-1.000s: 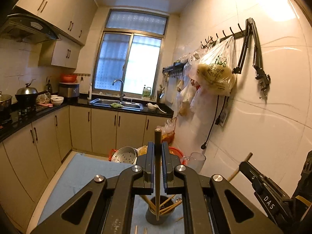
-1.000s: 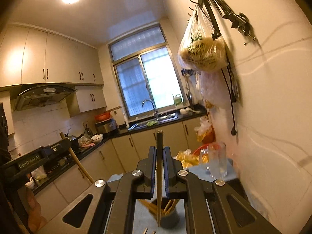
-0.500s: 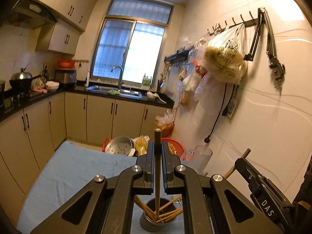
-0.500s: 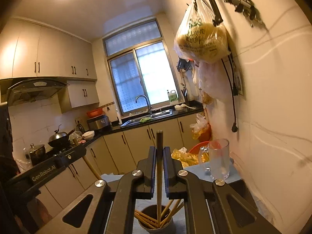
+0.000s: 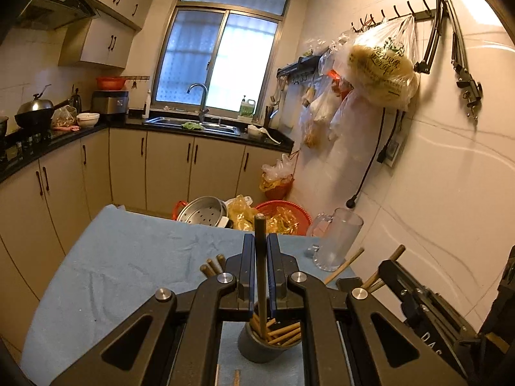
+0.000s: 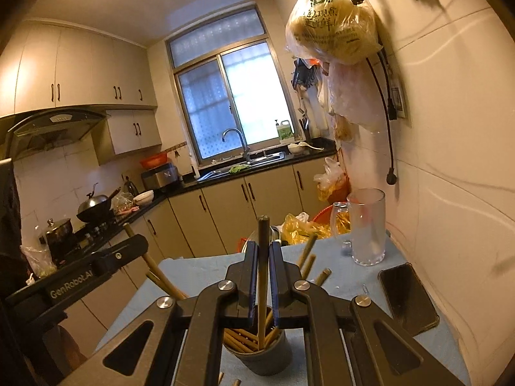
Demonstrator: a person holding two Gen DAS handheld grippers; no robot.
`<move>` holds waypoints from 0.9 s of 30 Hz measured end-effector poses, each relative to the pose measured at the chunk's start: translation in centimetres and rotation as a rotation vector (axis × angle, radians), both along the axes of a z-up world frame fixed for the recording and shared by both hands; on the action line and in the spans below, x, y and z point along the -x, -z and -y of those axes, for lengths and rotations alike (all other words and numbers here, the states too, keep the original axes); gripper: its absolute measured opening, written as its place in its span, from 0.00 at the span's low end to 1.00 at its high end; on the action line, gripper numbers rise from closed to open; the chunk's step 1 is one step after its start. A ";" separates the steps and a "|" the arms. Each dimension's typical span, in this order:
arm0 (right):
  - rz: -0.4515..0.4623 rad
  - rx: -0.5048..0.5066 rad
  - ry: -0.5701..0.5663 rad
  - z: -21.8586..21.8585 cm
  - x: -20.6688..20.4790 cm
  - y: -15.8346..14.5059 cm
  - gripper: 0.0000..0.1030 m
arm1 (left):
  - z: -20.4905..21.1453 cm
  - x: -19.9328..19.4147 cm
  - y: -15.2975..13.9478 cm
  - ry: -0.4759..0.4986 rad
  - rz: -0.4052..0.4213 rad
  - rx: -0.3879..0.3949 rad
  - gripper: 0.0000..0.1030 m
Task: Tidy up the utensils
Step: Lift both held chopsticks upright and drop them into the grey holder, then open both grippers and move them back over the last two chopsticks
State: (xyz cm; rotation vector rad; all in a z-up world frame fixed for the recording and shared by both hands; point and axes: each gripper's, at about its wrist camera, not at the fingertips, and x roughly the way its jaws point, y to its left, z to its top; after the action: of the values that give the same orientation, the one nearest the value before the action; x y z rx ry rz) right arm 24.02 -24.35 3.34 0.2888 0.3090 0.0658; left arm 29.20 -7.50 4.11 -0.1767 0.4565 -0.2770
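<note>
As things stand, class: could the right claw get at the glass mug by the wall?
Probably not yet. The right claw is shut on a chopstick over the grey holder; the glass mug stands unobstructed beyond.

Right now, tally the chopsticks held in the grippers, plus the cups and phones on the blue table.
Chopsticks held: 2, one in the left gripper, one in the right gripper
Grey holder: 1
Glass mug: 1
Phone: 1
Total: 5

Right tool (image 6: 263, 276) clamps chopstick (image 6: 263, 257), tip in holder (image 6: 257, 357).
</note>
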 end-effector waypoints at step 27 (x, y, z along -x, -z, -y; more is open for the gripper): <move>-0.232 -0.138 -0.205 -2.4 14.7 3.0 0.37 | -9.3 18.2 4.5 -0.140 -0.273 -0.037 0.62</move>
State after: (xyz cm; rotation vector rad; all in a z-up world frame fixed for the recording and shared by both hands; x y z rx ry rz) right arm 9.35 -21.92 0.32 0.4019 0.5657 0.2571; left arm 10.99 1.80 -0.40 -0.2105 0.7159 -0.1068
